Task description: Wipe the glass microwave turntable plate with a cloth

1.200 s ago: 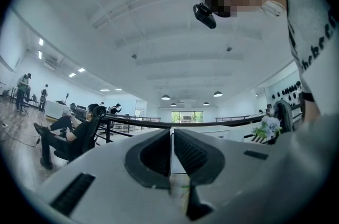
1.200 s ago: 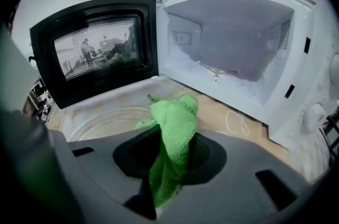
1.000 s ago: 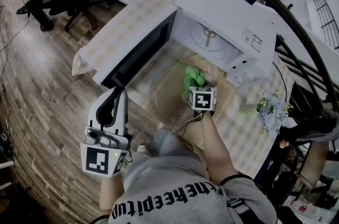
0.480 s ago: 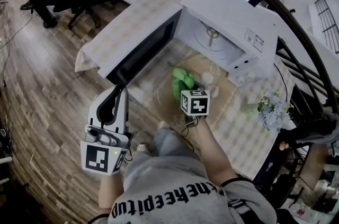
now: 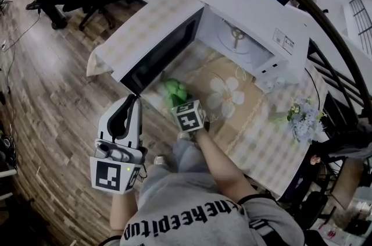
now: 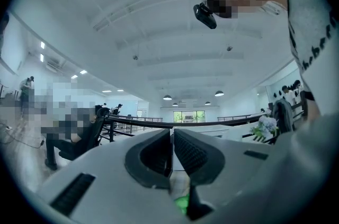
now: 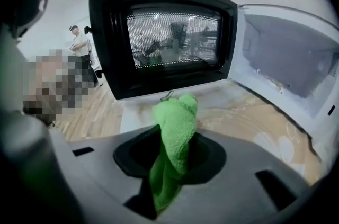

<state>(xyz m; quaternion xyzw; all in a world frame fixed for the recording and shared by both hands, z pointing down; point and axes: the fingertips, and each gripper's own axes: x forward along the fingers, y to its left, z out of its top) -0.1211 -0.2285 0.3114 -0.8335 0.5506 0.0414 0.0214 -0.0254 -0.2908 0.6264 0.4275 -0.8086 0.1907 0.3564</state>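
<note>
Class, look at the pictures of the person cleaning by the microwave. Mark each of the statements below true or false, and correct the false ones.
1. The right tongs hold a green cloth. True.
2. The left tongs also grip the cloth. False: they are shut on nothing and held off to the side, over the wooden floor.
3. The door of the microwave is open. True.
4. The flowers stand inside the microwave. False: they stand on the table, outside the microwave and to its right in the head view.
</note>
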